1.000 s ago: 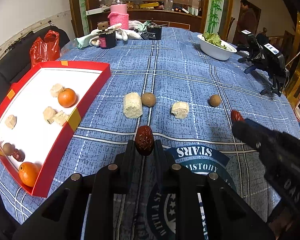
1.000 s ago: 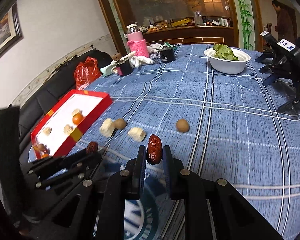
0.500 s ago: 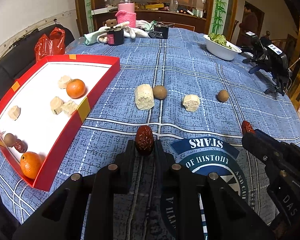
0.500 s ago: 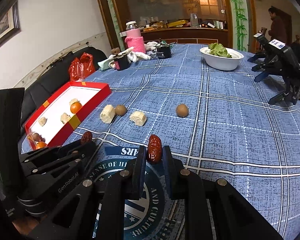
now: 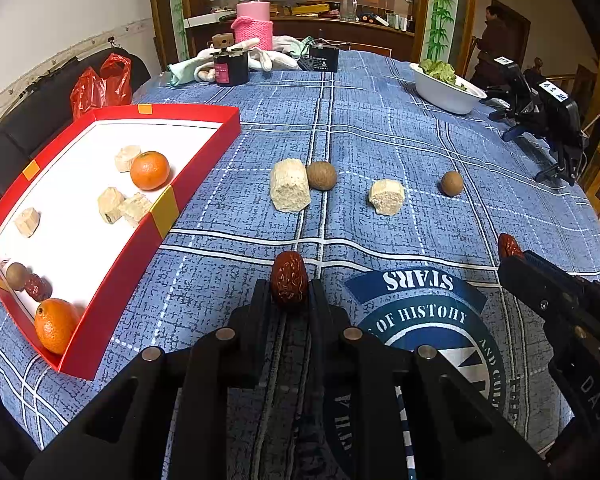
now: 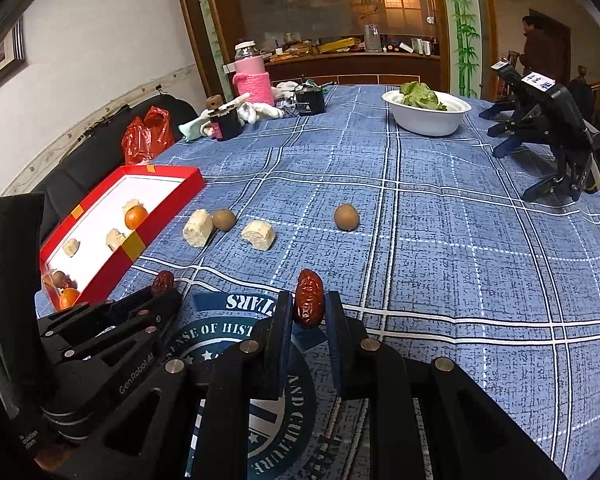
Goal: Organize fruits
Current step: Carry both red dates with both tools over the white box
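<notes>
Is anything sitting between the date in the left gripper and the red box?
Nothing visible: only bare tablecloth lies between the date in the left gripper and the red box, whose wall it must clear.

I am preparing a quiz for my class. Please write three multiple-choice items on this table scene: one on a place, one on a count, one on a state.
1. Where is the box?
A) left of the loose pieces
B) beside the bowl
C) under the bottle

2. How many oranges are in the box?
A) one
B) two
C) four

3. What is the left tool doing?
A) hanging open
B) gripping a date
C) gripping an orange

Answers:
1 A: it lies at the left edge.
2 B: one orange far, one orange near.
3 B: a date sits between its fingers.
</notes>
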Motion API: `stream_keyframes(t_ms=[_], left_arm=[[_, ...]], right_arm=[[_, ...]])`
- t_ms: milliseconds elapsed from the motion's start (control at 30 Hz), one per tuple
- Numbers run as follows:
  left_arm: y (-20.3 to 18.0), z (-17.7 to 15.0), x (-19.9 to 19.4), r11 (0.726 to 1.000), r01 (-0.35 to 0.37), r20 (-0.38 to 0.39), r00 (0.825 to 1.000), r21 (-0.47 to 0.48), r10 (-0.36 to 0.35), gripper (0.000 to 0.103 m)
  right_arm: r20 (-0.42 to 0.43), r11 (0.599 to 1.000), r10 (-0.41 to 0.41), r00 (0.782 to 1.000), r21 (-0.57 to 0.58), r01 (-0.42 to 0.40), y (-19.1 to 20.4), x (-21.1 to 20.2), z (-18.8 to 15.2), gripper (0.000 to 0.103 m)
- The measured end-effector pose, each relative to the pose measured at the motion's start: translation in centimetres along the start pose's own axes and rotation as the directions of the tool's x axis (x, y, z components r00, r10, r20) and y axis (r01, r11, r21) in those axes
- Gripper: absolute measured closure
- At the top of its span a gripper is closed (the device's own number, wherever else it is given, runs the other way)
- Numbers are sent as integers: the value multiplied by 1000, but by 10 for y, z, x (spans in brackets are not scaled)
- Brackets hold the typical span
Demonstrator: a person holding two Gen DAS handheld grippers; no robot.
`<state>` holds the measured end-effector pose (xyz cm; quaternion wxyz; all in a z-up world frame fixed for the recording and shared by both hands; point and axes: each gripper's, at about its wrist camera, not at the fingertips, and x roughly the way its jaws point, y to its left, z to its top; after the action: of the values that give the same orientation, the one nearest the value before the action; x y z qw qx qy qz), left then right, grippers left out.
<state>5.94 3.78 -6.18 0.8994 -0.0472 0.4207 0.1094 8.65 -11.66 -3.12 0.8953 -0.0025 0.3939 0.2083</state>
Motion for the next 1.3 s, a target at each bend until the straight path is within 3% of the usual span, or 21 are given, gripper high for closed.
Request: stream_keyframes(t_ms=[1300], left_arm=[[12, 2, -10, 999, 30, 24, 999, -39, -29, 87]], right_arm=[[5, 998, -43, 999, -38, 43, 10, 0, 0, 86]])
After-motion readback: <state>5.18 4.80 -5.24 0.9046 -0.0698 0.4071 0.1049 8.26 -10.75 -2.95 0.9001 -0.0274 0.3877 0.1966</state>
